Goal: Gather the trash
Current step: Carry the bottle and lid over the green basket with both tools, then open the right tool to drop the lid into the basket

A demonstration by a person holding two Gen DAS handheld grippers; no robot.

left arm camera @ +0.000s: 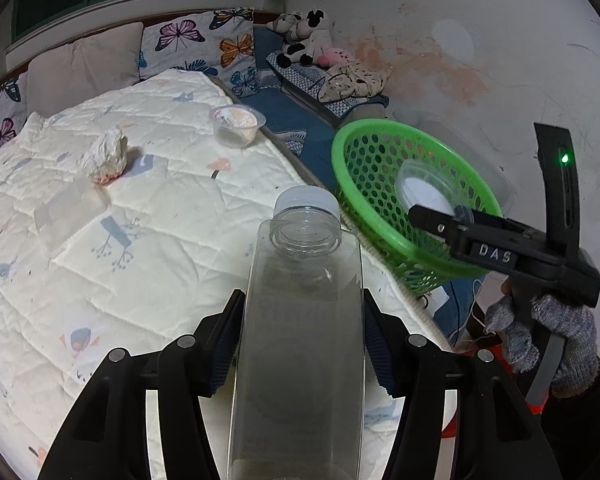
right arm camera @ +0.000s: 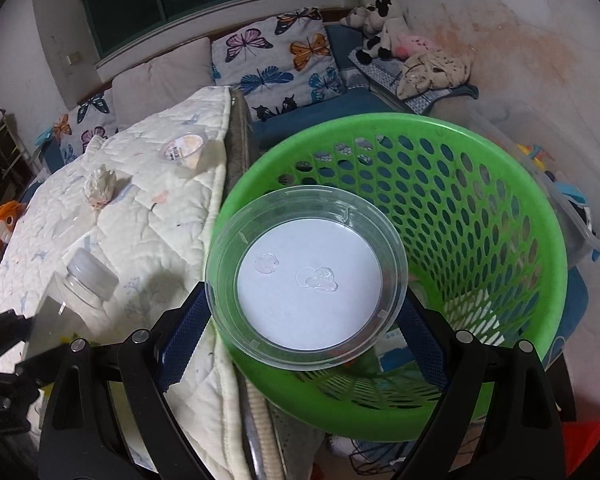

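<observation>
Clear, empty plastic bottle, light and slippery, sits clamped mid-body between the left gripper's fingers; right gripper's fingers clamp a flimsy round lid over the green basket.

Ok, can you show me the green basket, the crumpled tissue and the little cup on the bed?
Green basket (right arm camera: 512, 184): right wrist view, on its far holed wall.
Crumpled tissue (left arm camera: 105, 155): left wrist view, middle of the wad.
Little cup (left arm camera: 236, 123): left wrist view, on its inside.

Basket right of bed, lid over basket
</observation>
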